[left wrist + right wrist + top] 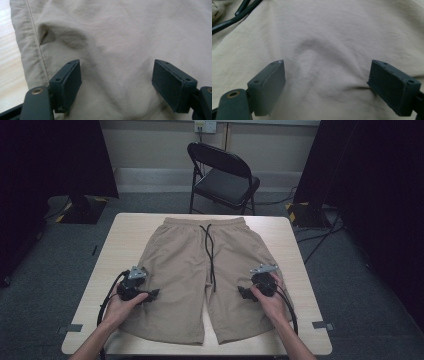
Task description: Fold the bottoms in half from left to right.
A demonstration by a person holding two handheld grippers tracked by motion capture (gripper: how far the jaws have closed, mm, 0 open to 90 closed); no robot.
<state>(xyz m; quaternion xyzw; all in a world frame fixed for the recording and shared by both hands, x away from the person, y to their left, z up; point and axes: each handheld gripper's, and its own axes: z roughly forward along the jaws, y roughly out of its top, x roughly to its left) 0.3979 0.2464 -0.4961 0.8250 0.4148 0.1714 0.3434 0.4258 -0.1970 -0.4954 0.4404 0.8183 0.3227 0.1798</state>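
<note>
- Beige shorts (200, 270) lie flat on the worktop (125, 232), waistband at the far side.
- The left gripper (134, 282) rests on the left leg, the right gripper (261, 281) on the right leg.
- A black chair (222, 175) stands behind.

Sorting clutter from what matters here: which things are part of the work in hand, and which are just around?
In the job:
- shorts
- left gripper, open over the fabric
- right gripper, open over the fabric

Just around:
- folding chair
- table
</note>
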